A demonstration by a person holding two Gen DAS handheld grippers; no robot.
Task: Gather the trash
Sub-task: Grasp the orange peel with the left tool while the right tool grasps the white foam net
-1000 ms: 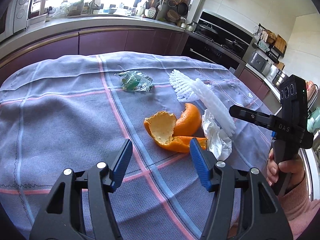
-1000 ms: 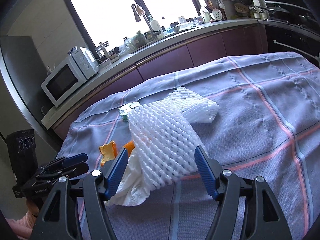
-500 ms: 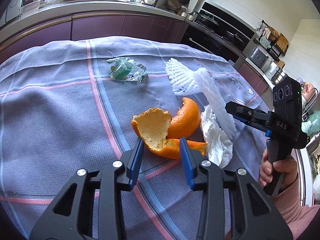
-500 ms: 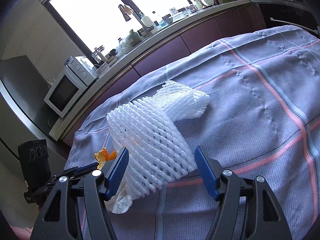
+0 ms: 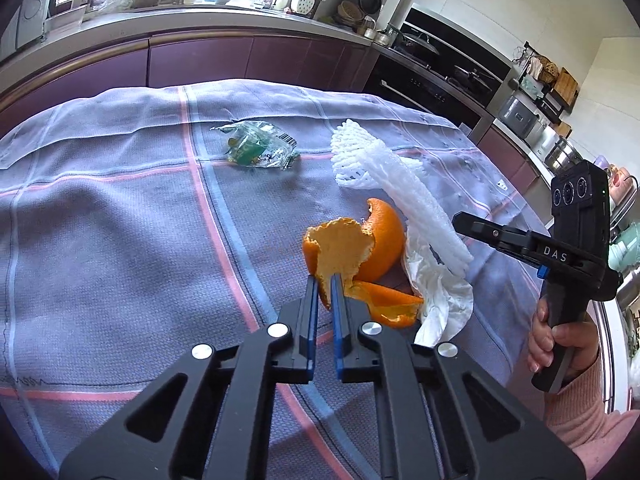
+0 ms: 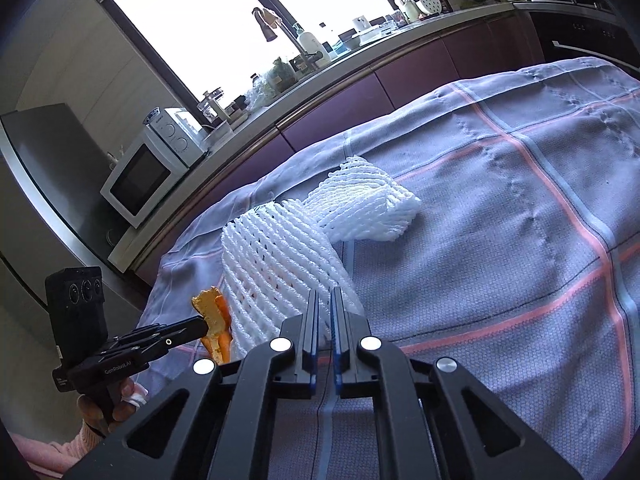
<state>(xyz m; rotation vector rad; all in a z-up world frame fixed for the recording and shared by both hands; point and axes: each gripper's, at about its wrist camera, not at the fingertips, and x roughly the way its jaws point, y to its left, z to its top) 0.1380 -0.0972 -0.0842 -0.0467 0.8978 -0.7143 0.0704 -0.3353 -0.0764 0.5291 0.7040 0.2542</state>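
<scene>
An orange peel (image 5: 352, 248) lies on the checked cloth, and my left gripper (image 5: 325, 280) is shut on its near edge. From the right wrist view the same peel (image 6: 214, 316) hangs at the left gripper's fingertips (image 6: 196, 326). A white foam net (image 6: 280, 260) slopes up from the cloth, with my right gripper (image 6: 325, 300) shut on its near end; in the left wrist view that net (image 5: 424, 208) runs up to the right gripper (image 5: 460, 220). A second foam net (image 6: 368, 208) lies behind it. A crumpled white tissue (image 5: 440, 292) sits under the net and a clear green wrapper (image 5: 256, 150) lies farther back.
The table's purple checked cloth (image 5: 120, 240) spreads wide to the left. A kitchen counter (image 5: 200, 16) with dishes runs behind it, a microwave (image 6: 148, 176) stands at its end, and an oven front (image 5: 432, 84) is at the back right. A hand in a pink sleeve (image 5: 576, 392) holds the right gripper.
Both grippers went from open to shut: the left one on the orange peel's edge, the right one on the foam net's end. The peel's near flap now stands up higher.
</scene>
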